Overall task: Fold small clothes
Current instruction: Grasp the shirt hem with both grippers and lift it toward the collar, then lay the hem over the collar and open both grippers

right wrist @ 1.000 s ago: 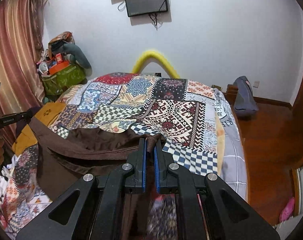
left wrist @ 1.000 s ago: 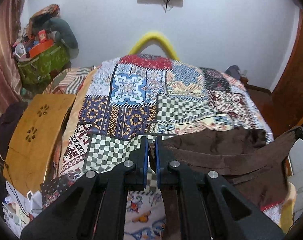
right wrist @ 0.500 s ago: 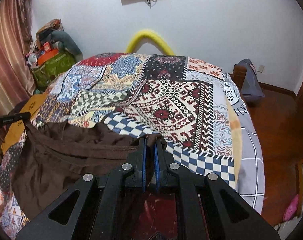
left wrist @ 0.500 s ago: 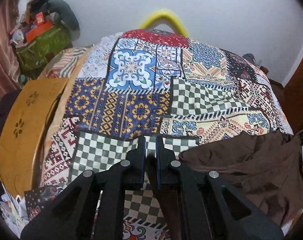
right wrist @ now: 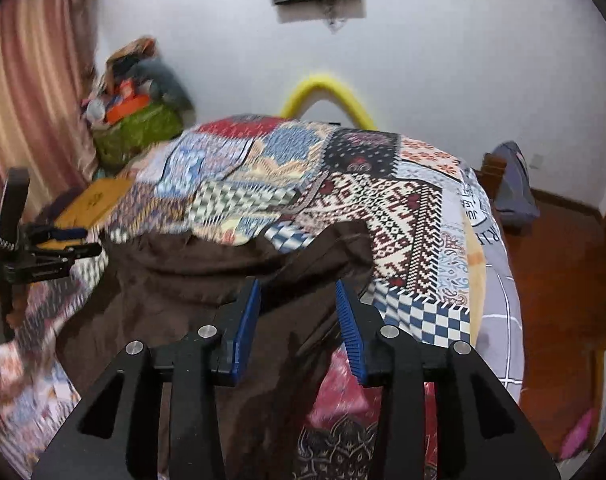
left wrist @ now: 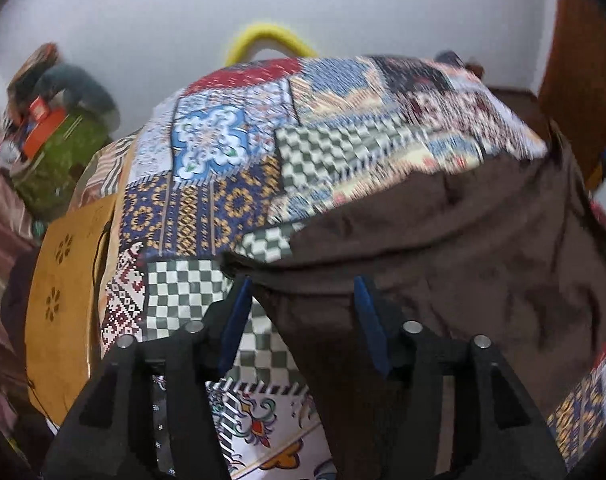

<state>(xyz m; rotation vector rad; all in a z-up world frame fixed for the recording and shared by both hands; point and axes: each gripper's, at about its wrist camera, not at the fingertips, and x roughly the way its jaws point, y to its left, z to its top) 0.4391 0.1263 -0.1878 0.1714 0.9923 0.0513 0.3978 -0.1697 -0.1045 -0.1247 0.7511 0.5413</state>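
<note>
A dark brown garment [left wrist: 443,248] lies spread on the patchwork bedspread [left wrist: 231,152], near the front edge of the bed. It also shows in the right wrist view [right wrist: 207,280]. My left gripper [left wrist: 303,288] is open, its blue pads either side of the garment's left corner. My right gripper [right wrist: 299,290] is open over the garment's right end. The left gripper shows at the left edge of the right wrist view [right wrist: 63,256]. Both views are motion-blurred.
A wooden lap table [left wrist: 67,280] leans at the bed's left side. A green bag with clutter [left wrist: 59,148] stands by the far left wall. A yellow arch [left wrist: 269,40] rises behind the bed. Wooden floor and a grey bag [right wrist: 511,188] lie to the right.
Both grippers were shut on the garment's corners, lowered it onto the bed, and have now opened and let it go. The garment lies flat instead of stretched between them.
</note>
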